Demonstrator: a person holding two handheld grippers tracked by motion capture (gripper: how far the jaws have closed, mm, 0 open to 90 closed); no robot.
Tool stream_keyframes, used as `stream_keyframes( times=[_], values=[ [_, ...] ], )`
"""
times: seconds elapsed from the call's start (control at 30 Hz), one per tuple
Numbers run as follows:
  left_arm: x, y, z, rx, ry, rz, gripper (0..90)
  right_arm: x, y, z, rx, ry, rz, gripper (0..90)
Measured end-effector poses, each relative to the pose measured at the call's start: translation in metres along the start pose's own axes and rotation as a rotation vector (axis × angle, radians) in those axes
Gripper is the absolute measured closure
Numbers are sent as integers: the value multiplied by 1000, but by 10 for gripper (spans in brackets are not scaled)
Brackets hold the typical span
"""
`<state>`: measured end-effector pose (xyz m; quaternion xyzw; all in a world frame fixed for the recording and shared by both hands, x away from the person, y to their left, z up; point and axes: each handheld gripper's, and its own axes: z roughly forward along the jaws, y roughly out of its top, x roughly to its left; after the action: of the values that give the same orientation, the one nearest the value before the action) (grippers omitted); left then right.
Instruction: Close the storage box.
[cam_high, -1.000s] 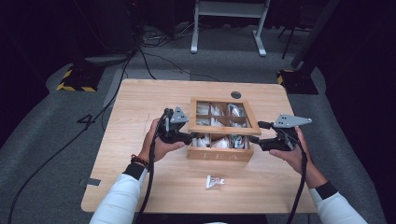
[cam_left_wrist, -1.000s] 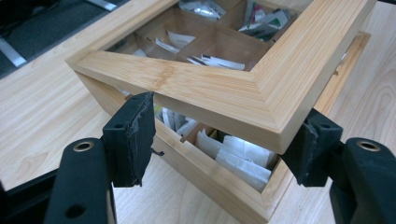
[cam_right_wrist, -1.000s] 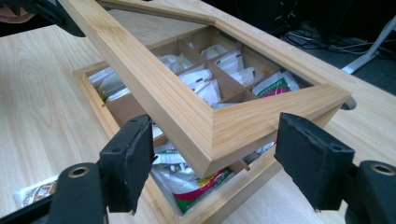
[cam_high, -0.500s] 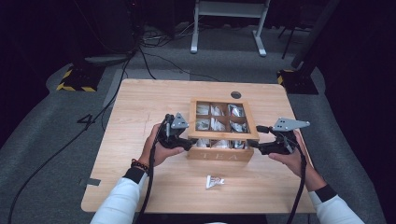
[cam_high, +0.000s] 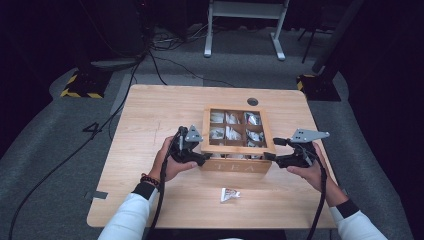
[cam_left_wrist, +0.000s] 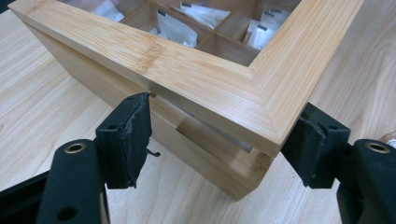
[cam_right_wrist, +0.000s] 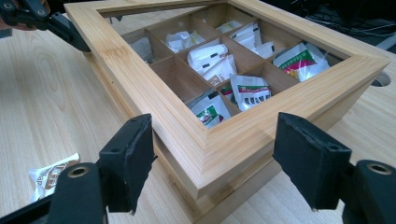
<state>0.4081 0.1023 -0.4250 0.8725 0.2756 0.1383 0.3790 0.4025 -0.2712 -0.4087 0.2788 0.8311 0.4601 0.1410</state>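
A wooden table (cam_high: 150, 115) stands on grey carpet (cam_high: 45, 150) in a dark room.

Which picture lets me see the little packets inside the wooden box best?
The right gripper view: the packets look big and colourful inside the box. The high view shows them tiny; the left gripper view shows a few white ones past the box's corner.

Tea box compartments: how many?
6 in the tea box, a grid of three columns by two rows: back row left, middle, right; front row left, middle, right.
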Motion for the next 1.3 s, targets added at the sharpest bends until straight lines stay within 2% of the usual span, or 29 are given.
stream_keyframes(
  times=[0.33, 0.5, 0.67, 1.07, 1.23, 1.3],
  values=[
    [-1, -4, 4, 24, -35, 0, 263, 1, -5, 6, 17, 4, -8, 288],
    [-4, -8, 8, 56, -31, 29, 249, 1, -8, 9, 38, 6, -10, 326],
    [-4, -9, 7, 53, -34, 24, 252, 2, -10, 11, 27, 4, 0, 358],
    [-4, -15, 8, 41, -34, 7, 256, 2, -13, 14, 16, -15, 1, 363],
    [-4, -17, 4, 34, -30, 8, 247, 3, -11, 12, 32, -22, -16, 347],
    [-5, -17, 2, 26, -14, 13, 237, 3, -10, 11, 36, -28, -30, 339]
  ],
)
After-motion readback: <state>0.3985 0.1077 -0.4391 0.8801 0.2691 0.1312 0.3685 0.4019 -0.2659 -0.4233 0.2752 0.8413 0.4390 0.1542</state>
